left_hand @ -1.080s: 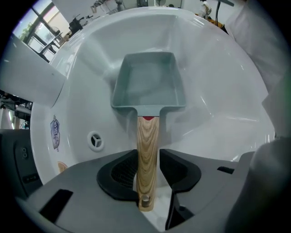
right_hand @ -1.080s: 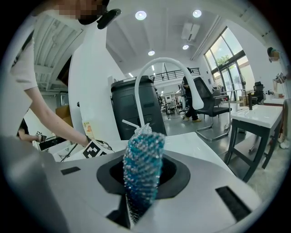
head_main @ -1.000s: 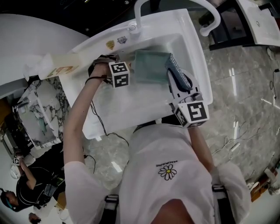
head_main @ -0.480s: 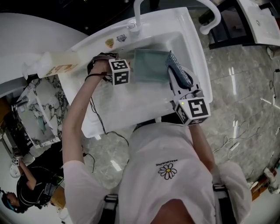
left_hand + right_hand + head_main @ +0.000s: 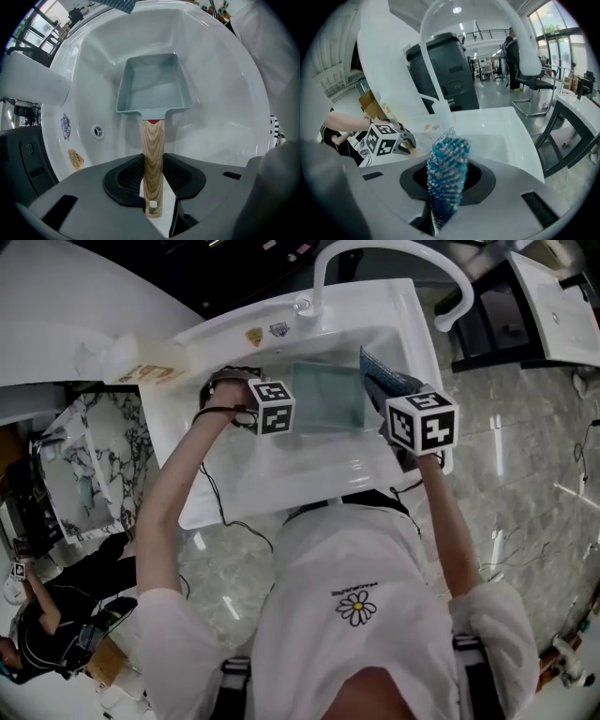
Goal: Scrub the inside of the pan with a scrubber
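Firstly, left gripper (image 5: 153, 177): clamped on the pan's (image 5: 153, 89) wooden handle (image 5: 153, 150).
Pan: laid flat inside the sink (image 5: 220, 98).
Right gripper (image 5: 445, 197): pinched on the scrubber (image 5: 449, 164), by the sink's rim.
Advice: the scrubber should be lowered into the steadied pan.

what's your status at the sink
Left gripper shut on pan handle, pan in sink. Right gripper shut on scrubber, held off pan. Nothing between them.

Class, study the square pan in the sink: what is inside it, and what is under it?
Inside the pan only its bare pale bottom shows. Under it is the white sink; the basin floor directly beneath is covered.
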A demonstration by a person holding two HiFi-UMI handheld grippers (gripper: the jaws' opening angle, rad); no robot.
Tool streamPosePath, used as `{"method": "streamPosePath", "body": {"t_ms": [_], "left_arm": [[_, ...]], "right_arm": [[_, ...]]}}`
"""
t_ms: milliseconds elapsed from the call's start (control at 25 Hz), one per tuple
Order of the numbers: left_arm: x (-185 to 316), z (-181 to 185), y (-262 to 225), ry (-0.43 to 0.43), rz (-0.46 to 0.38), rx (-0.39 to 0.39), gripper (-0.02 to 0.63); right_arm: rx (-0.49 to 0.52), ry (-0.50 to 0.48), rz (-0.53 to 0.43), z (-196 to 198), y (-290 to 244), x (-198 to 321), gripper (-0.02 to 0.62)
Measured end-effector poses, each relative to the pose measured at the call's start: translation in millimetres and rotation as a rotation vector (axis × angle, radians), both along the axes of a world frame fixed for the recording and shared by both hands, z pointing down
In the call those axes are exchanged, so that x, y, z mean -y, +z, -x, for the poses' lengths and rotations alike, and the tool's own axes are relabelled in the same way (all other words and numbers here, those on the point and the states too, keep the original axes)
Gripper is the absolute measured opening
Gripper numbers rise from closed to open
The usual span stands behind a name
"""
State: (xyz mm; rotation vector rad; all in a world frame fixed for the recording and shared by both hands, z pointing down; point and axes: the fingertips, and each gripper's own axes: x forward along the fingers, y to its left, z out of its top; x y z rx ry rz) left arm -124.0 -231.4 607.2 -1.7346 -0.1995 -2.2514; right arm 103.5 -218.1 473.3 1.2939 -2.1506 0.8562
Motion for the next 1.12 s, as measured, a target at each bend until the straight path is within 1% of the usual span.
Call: {"method": "streamPosePath", "body": {"t_ms": [80,240,400,560,680,840,960,1120], "left_arm": [[-7,3,-4,-0.022,-0.003,0.014,0.13],[-19,9,-8,-0.062,-0.024,0.025,0.13],[-35,17,-8,-0.123,-0.035,0.035,0.129],[-48,25,-9,-0.161,-0.033,0.046,0.129],[-54,29,-8,-0.184,-0.031,0.05,0.129],[-61,34,-6,-0.213,-0.024,0.05,0.129],[-64,35,-4,-0.226,-0.027,0.045,0.129],[-63,35,-4,-0.231,-0.025,0.046,0.129]], "right_arm": [[-0.016,-0.041,0.091,3,16,5,0.06],[-0.027,-0.093,0.264,15,55,7,0.061],[-0.028,-0.129,0.412,24,92,8,0.06],[-0.074,-0.168,0.562,27,128,4,0.06],[-0.129,-0.186,0.644,29,151,1,0.06],[-0.157,-0.18,0.741,37,176,-4,0.06],[-0.188,-0.173,0.783,42,192,-6,0.06],[-0.171,-0.134,0.835,49,205,-4,0.06]]}}
